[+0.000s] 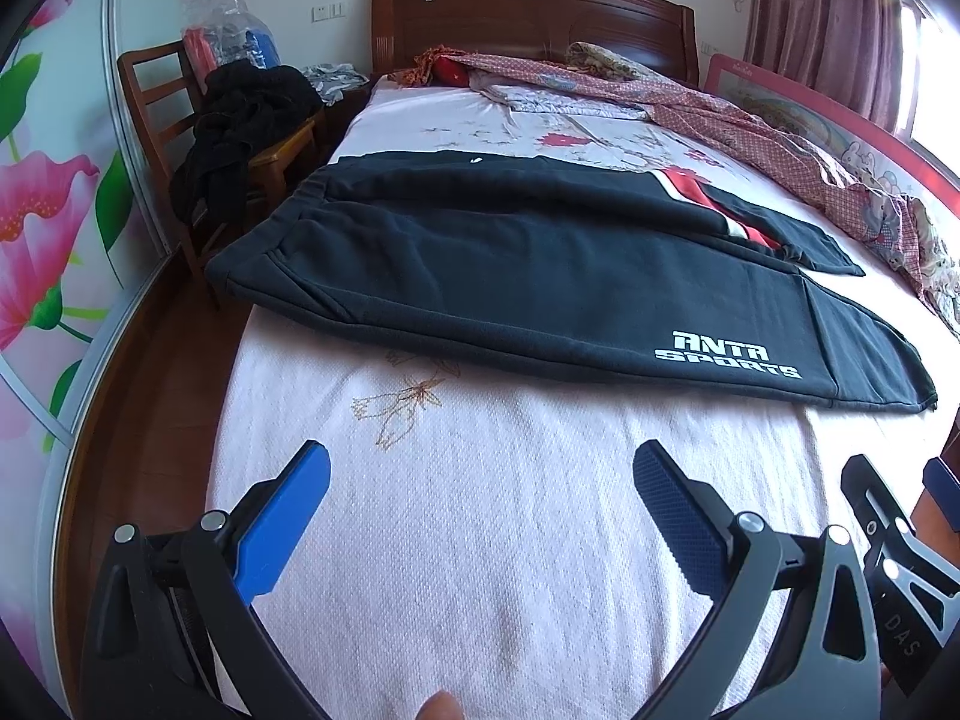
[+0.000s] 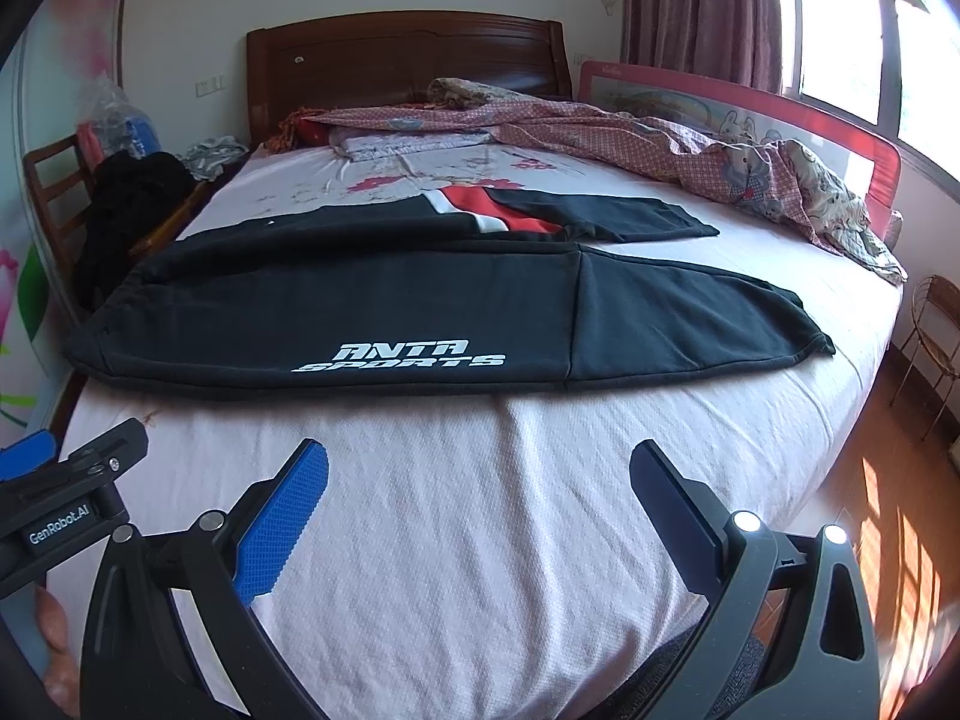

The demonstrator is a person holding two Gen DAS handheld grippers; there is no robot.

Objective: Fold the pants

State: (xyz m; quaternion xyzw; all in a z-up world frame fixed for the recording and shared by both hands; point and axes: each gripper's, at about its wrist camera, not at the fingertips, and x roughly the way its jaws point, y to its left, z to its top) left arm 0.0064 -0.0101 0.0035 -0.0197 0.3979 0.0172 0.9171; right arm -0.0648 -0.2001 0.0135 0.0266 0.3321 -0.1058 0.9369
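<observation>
pants [image 1: 540,276] lie across the bed [image 1: 480,540], waistband left; quilt [image 1: 780,138] bunched behind them on the right, chair [image 1: 162,114] off the bed's left

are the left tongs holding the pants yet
No, the left tongs are open over the bare sheet, short of the pants.

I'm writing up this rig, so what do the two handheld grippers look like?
Both match: the left gripper and right gripper have black curved frames, silver pivot bolts and two flat blue fingers with a dotted grip texture. White "GenRobot.AI" lettering marks the left gripper's side. No cables or sleeves show.
</observation>
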